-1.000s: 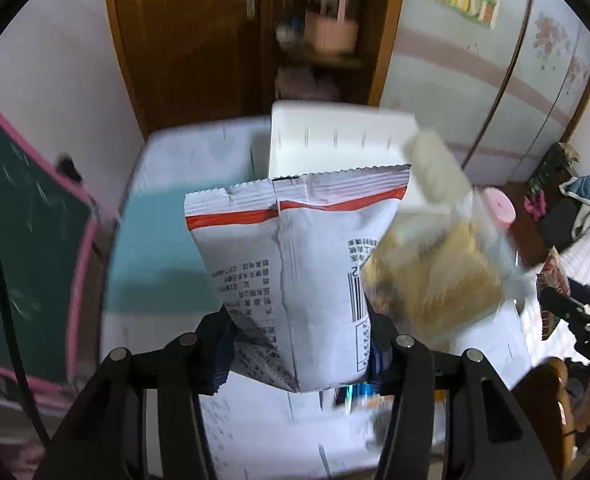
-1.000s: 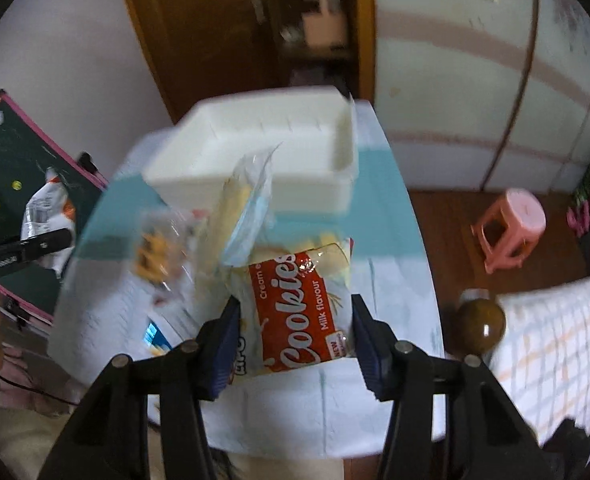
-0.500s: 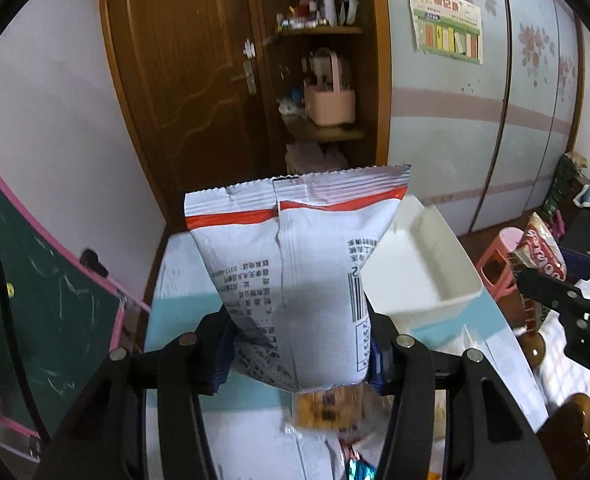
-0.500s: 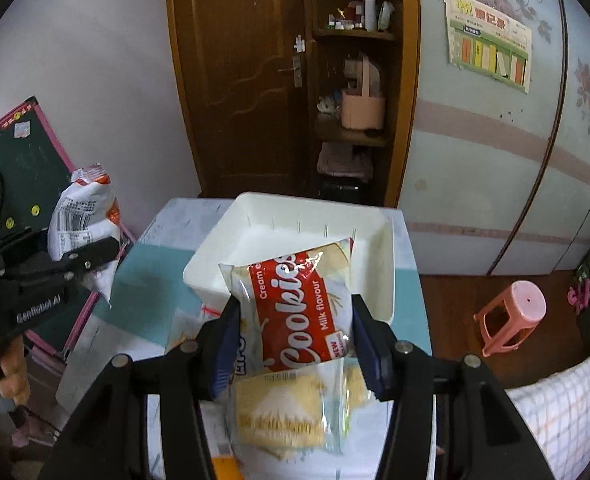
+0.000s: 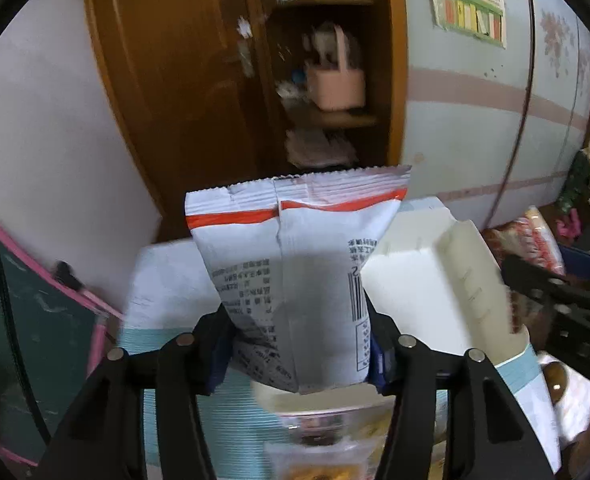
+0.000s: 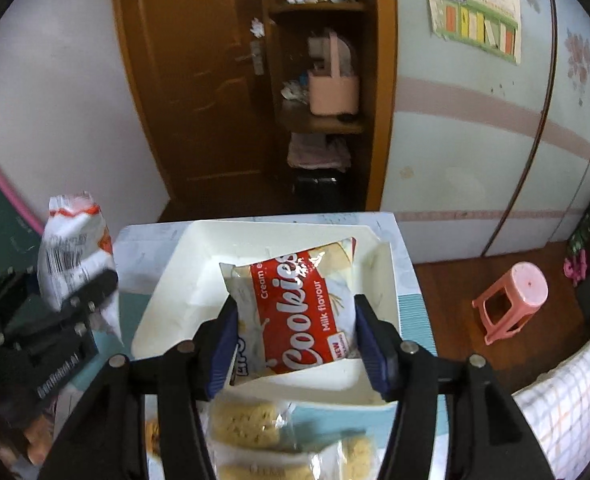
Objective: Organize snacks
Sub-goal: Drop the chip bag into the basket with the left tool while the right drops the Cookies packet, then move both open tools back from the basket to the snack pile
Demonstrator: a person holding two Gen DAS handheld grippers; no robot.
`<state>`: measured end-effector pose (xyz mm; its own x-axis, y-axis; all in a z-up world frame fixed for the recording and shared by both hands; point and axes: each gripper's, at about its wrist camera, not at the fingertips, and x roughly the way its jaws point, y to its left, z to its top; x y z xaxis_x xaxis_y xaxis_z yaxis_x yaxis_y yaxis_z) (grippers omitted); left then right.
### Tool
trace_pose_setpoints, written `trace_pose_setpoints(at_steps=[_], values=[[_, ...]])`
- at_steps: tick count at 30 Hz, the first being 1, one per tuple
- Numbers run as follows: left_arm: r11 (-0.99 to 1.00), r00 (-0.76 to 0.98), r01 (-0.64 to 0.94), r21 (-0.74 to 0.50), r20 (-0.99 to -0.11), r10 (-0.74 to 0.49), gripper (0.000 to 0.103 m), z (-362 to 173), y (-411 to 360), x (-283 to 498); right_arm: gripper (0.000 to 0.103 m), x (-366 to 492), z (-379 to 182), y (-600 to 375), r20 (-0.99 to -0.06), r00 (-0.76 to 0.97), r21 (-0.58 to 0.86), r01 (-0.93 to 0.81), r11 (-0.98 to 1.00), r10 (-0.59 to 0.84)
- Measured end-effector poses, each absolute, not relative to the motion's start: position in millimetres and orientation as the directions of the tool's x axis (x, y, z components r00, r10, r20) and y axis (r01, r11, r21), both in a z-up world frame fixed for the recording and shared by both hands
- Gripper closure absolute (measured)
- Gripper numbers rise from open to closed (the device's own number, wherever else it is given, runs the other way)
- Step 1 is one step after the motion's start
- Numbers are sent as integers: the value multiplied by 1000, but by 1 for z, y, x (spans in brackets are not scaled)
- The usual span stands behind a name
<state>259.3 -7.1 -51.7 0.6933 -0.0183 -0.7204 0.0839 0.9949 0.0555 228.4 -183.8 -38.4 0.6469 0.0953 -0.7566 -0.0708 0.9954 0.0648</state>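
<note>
Left wrist view: the left gripper (image 5: 301, 344) has both fingers pressed against the lower part of a white snack bag (image 5: 295, 276), which stands upright with its crimped edge and orange stripe at the top and its printed text and barcode facing the camera. To its right lies the white tray (image 5: 423, 284) on the table (image 5: 167, 292), whose cover is white with pale blue bands. More wrapped snacks, blurred, lie at the near edge below the bag.

Right wrist view: the right gripper (image 6: 295, 344) is closed on a red-and-white cookie packet (image 6: 299, 316), held tilted above the tray's (image 6: 167, 304) interior; whether the packet touches the tray floor cannot be told. Clear packs of pale biscuits (image 6: 251, 424) lie on the table just near of the tray. At the left, the other gripper and its white bag (image 6: 71, 252) are held beside the tray's left side. A pink stool (image 6: 515, 300) stands on the floor to the right.
</note>
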Motion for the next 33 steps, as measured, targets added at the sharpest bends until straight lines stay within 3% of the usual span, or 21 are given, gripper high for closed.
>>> trace_pose_setpoints(at_steps=[1,2,3,14,26,33], values=[[995,672,98,21,-739,-51,28,-58,-8,266,43,236,-45,-186,-769,632,75,-57,996,94],[995,652,96,-1,-756,-64,7,-65,-7,270,43,245,-54,-189,-787,609,95,-38,995,98],[997,643,82,-12,-763,-62,2,-70,-7,275,42,249,-62,-191,-799,591,118,-24,993,109],[998,632,55,-15,-773,-47,2,-89,1,274,25,251,-81,-190,-809,571,164,-5,986,138],[996,728,54,73,-685,11,2,-52,-7,234,24,226,-60,-193,-793,592,179,4,984,142],[990,775,133,37,-627,-80,9,-17,-2,184,24,177,-29,-201,-738,661,195,18,981,135]])
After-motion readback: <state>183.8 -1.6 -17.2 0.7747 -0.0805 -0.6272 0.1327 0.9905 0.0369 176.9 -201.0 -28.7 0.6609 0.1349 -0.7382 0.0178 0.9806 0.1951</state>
